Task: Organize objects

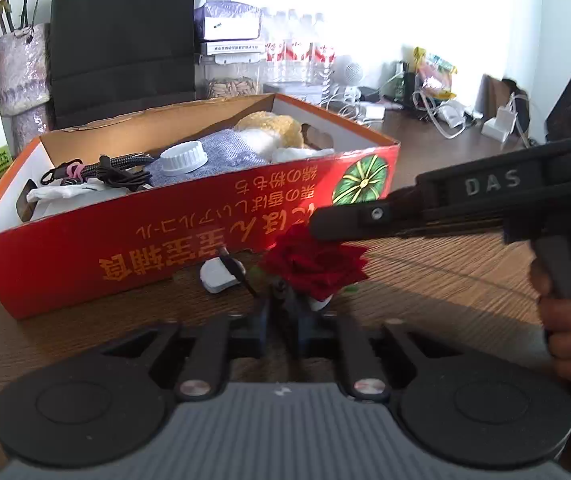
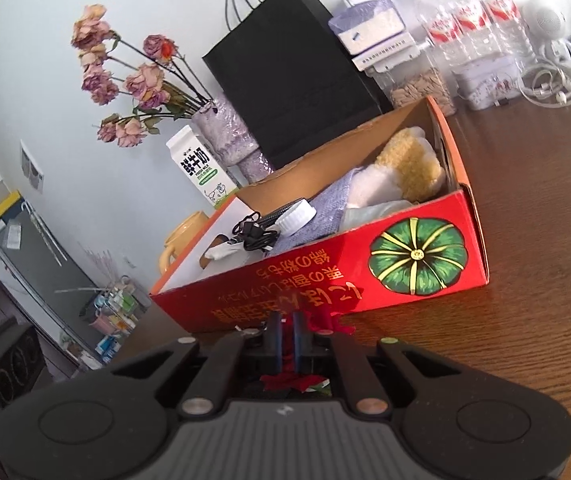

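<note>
Worktop (image 2: 525, 240), dark wood grain: bare stretch to the right of the box and in front of it; back edge crowded w/ bottles, cables, chargers.

Red box (image 1: 189, 240) w/ open top sits angled on the worktop, near long wall facing both cams. Yellow print on that wall reads upside down, characters not legible to me; green pumpkin graphic at its right end. Inside: cloth, white lid (image 1: 183, 157), black cable, plush.

Black paper bag (image 2: 289, 76) stands behind the box, close to its far wall. Milk carton (image 2: 201, 172), "FRESH MILK" readable, beside the vase of dried roses.

Right gripper (image 2: 285, 332): jaws pressed together, red petals showing behind and below them; whether they pinch anything, can't tell. "DAS" on its body in the left view.

Left gripper (image 1: 289, 304): jaws narrowed around the base of the red rose (image 1: 313, 264), seem to pinch it. Rose sits just in front of the box's near wall, right gripper's tip touching its top.

Small white plug (image 1: 217, 276) lies on the worktop, left of the rose, near the box wall.
</note>
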`<state>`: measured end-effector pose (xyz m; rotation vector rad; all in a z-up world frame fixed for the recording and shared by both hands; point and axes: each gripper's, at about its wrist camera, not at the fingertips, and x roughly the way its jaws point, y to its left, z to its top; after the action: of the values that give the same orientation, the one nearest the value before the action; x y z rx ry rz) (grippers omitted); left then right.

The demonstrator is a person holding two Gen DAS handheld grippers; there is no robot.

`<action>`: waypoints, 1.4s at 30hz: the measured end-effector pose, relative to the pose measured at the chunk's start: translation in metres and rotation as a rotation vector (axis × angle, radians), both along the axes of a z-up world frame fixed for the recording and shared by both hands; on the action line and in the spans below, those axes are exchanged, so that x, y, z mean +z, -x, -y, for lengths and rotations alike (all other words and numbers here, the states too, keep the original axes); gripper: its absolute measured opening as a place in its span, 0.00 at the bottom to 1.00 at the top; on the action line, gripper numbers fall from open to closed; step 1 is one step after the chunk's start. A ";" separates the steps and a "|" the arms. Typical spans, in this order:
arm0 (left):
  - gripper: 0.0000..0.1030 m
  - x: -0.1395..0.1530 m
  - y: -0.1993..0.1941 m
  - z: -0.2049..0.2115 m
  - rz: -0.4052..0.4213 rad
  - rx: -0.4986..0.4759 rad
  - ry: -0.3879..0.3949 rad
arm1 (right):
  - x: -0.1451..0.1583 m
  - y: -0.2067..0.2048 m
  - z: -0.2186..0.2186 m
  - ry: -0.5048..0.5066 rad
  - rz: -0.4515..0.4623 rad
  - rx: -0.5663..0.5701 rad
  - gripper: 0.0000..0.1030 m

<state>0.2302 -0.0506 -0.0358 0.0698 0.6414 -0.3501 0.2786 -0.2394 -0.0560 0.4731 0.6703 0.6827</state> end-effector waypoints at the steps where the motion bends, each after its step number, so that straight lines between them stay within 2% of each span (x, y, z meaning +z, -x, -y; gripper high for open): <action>1: 0.39 0.001 0.001 0.000 0.003 -0.003 0.007 | -0.001 -0.001 0.001 -0.015 -0.015 0.007 0.04; 2: 0.55 0.002 0.002 0.000 0.007 -0.002 0.002 | -0.003 -0.002 0.000 -0.030 -0.028 0.016 0.04; 3: 0.61 0.002 0.002 0.002 0.010 0.000 -0.012 | -0.004 -0.002 -0.001 -0.039 -0.036 0.026 0.04; 9: 0.59 -0.003 -0.004 0.005 -0.021 -0.006 -0.024 | -0.007 -0.002 -0.007 -0.088 -0.075 0.073 0.04; 10: 0.56 -0.004 -0.005 0.006 -0.022 0.000 -0.033 | -0.007 -0.001 -0.008 -0.090 -0.073 0.082 0.04; 11: 0.47 -0.004 -0.004 0.007 -0.011 0.006 -0.049 | -0.007 0.000 -0.009 -0.090 -0.072 0.086 0.04; 12: 0.45 -0.004 -0.004 0.007 -0.008 0.002 -0.050 | -0.007 0.001 -0.009 -0.088 -0.068 0.086 0.04; 17: 0.44 -0.005 0.000 0.009 0.004 0.002 -0.062 | -0.004 0.003 -0.012 -0.062 -0.041 0.081 0.04; 23: 0.44 -0.005 0.002 0.010 0.012 0.005 -0.067 | 0.006 0.011 -0.011 0.030 0.054 0.009 0.00; 27: 0.44 -0.005 0.003 0.010 0.013 0.005 -0.068 | 0.007 0.008 -0.004 0.028 0.062 -0.025 0.00; 28: 0.44 -0.005 0.003 0.010 0.015 0.005 -0.069 | 0.007 0.008 -0.004 0.028 0.065 -0.007 0.02; 29: 0.44 -0.005 0.003 0.010 0.015 0.006 -0.070 | 0.009 0.008 -0.007 0.037 0.071 0.014 0.09; 30: 0.44 -0.005 0.003 0.010 0.016 0.006 -0.071 | 0.010 0.010 -0.011 0.053 0.086 0.034 0.21; 31: 0.44 -0.005 0.003 0.010 0.016 0.006 -0.071 | 0.013 0.013 -0.016 0.075 0.103 0.057 0.43; 33: 0.44 -0.005 0.003 0.010 0.017 0.006 -0.072 | 0.016 0.019 -0.029 0.148 0.136 0.093 0.69; 35: 0.44 -0.005 0.003 0.011 0.020 0.006 -0.074 | 0.014 0.021 -0.043 0.241 0.151 0.115 0.68; 36: 0.44 -0.006 0.003 0.011 0.021 0.006 -0.076 | 0.011 0.019 -0.048 0.268 0.136 0.123 0.62; 37: 0.44 -0.006 0.004 0.011 0.024 0.007 -0.079 | 0.007 0.016 -0.052 0.288 0.114 0.129 0.48; 39: 0.44 -0.006 0.005 0.011 0.026 0.005 -0.079 | 0.003 0.013 -0.051 0.284 0.107 0.109 0.31; 40: 0.44 -0.006 0.006 0.012 0.027 0.001 -0.081 | 0.003 0.014 -0.048 0.267 0.107 0.110 0.26; 42: 0.44 -0.005 0.006 0.012 0.028 -0.002 -0.081 | 0.003 0.019 -0.049 0.284 0.131 0.098 0.25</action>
<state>0.2243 -0.0624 -0.0412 0.1523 0.6282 -0.3241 0.2601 -0.1904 -0.0526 0.1335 0.6572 0.6913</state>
